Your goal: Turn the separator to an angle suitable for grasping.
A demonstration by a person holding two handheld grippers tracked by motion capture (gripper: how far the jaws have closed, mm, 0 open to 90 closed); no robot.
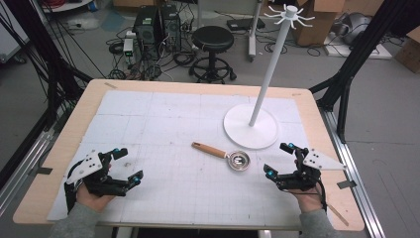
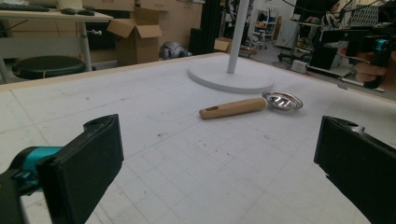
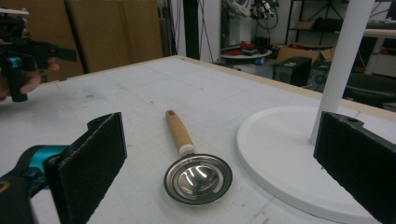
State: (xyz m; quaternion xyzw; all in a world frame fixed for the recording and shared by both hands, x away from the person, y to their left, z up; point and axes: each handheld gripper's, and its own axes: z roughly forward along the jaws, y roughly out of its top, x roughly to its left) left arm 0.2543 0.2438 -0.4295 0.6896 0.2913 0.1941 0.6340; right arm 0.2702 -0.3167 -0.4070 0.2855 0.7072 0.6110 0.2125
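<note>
A small metal ladle with a wooden handle (image 1: 224,154) lies flat in the middle of the white mat, its bowl (image 3: 198,178) facing up and its handle (image 2: 232,108) pointing toward the left. A white stand with a round base (image 1: 250,127) and a tall pole topped by hooks rises just behind it. My left gripper (image 1: 128,165) rests near the front left of the table, open and holding nothing. My right gripper (image 1: 281,159) sits at the front right, open, a short way right of the ladle's bowl. Both are held by hands.
The wooden table (image 1: 84,106) carries a white gridded mat (image 1: 168,114). Beyond its far edge stand a black stool (image 1: 213,42), computer cases and cables on the floor. Black frame posts flank the table on both sides.
</note>
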